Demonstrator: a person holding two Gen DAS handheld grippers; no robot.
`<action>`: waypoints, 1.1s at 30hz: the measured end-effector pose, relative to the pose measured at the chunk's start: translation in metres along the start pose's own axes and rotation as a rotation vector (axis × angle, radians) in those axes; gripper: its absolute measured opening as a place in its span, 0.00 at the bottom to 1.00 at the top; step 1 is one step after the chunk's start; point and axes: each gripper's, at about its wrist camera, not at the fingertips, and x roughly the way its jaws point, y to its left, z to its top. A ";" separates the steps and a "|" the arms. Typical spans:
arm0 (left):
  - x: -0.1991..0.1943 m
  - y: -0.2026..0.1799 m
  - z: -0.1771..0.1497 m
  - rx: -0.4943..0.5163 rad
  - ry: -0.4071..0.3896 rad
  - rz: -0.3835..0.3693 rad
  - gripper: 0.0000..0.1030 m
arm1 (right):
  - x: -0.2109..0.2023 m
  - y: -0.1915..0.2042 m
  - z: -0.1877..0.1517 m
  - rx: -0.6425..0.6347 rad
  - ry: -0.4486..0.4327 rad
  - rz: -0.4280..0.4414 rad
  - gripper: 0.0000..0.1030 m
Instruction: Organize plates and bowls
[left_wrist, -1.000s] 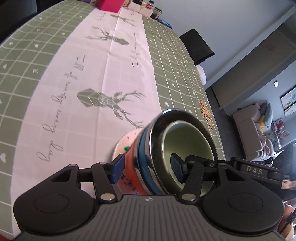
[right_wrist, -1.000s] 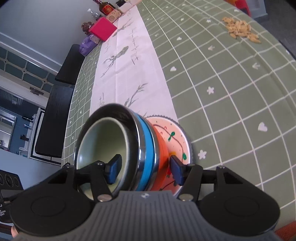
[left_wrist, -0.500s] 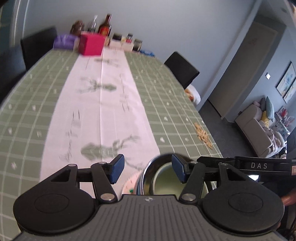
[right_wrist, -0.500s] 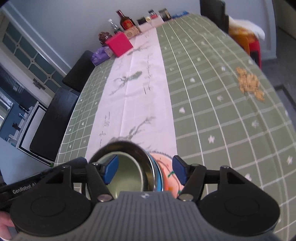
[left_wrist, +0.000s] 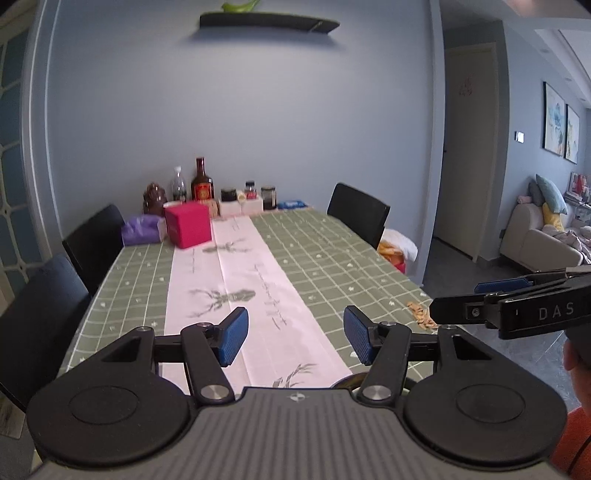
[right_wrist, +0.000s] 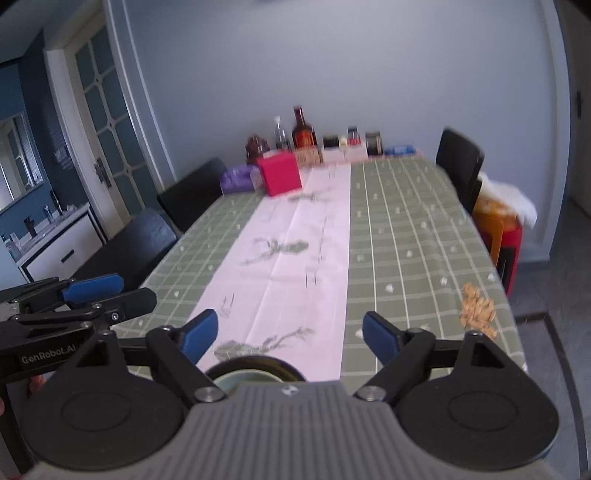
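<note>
Bowl: round, dark-rimmed, pale green glazed inside, under the right claw.
Left claw: released, empty.
Right claw: ribbed blue pads opening, empty.

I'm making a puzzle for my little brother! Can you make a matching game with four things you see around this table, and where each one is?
Things:
1. pink box
2. purple bag
3. pile of crumbs
4. stacked bowls

Places:
A. near the right edge of the tablecloth
B. at the near end, just below the right gripper
C. on the far end of the pale runner
D. left of the pink box

Pairs: 1-C, 2-D, 3-A, 4-B
</note>
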 end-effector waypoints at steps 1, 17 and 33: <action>-0.007 -0.001 0.001 0.008 -0.017 0.002 0.71 | -0.008 0.003 -0.001 -0.004 -0.018 -0.005 0.84; -0.076 -0.040 -0.043 0.068 -0.089 0.178 0.95 | -0.092 0.049 -0.072 -0.094 -0.171 -0.157 0.97; -0.060 -0.052 -0.123 -0.021 0.176 0.242 0.95 | -0.088 0.048 -0.154 -0.023 -0.032 -0.244 0.97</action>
